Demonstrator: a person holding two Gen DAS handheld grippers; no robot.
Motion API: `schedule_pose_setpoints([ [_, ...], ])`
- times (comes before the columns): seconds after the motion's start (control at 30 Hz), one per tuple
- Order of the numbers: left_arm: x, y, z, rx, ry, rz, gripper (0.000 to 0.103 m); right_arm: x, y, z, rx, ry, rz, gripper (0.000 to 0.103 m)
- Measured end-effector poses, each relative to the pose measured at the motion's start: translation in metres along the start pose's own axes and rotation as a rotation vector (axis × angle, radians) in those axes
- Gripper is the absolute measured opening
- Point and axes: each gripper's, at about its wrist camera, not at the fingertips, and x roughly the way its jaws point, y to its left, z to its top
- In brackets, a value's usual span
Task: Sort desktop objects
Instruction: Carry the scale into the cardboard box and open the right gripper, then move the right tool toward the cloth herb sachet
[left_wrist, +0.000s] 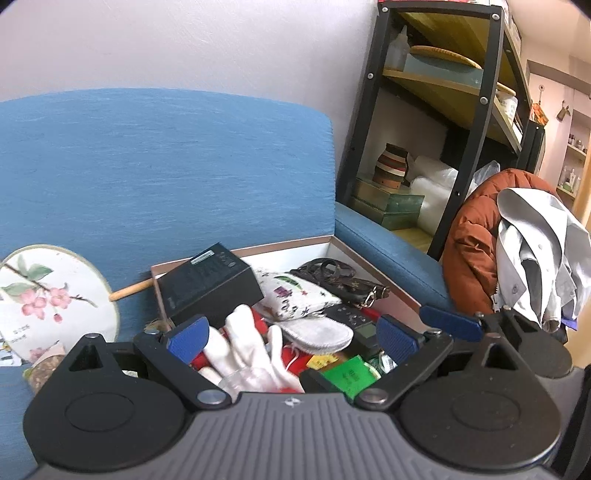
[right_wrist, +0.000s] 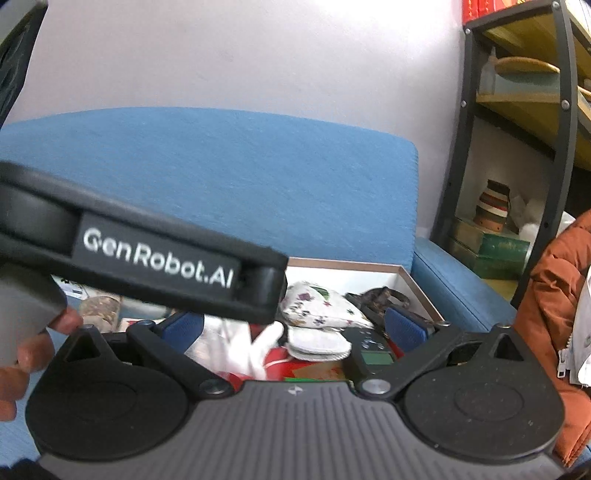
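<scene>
A pink-rimmed cardboard box (left_wrist: 295, 245) sits on a blue sofa seat, full of small items: a black box (left_wrist: 208, 282), a floral pouch (left_wrist: 295, 293), a white glove (left_wrist: 243, 354), a grey insole (left_wrist: 317, 334), a brown strap purse (left_wrist: 343, 278), a black device with a screen (left_wrist: 364, 330), and green packets (left_wrist: 349, 376). My left gripper (left_wrist: 291, 339) is open above the box, over the glove. My right gripper (right_wrist: 293, 328) is open, also above the box (right_wrist: 410, 280). The left gripper's body (right_wrist: 147, 258) crosses the right wrist view and hides the box's left part.
A round floral fan (left_wrist: 48, 299) with a wooden handle lies on the sofa left of the box. The blue sofa back (left_wrist: 166, 166) rises behind. A black metal shelf (left_wrist: 461, 129) stands at the right, beside a chair with an orange jacket (left_wrist: 476, 236).
</scene>
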Motion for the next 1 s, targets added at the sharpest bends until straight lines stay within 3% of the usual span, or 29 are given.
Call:
schedule_pose_setpoints([
  [0.1,-0.018,0.01,-0.011,0.006,-0.005,-0.01,0.1,-0.007,0.011,0.003,0.004,-0.006,0.027,0.101],
  [0.27,-0.051,0.049,-0.041,-0.11,0.01,0.003,0.1,-0.015,0.043,-0.003,-0.019,-0.007,0.111,0.101],
  [0.53,-0.092,0.116,-0.098,-0.232,-0.014,0.135,0.1,-0.005,0.121,-0.027,-0.122,0.033,0.275,0.101],
  [0.73,-0.09,0.163,-0.12,-0.36,0.032,0.214,0.1,0.009,0.174,-0.047,-0.223,0.066,0.339,0.101],
  [1.0,-0.064,0.202,-0.12,-0.408,0.04,0.234,0.098,0.051,0.195,-0.064,-0.182,0.124,0.34,0.101],
])
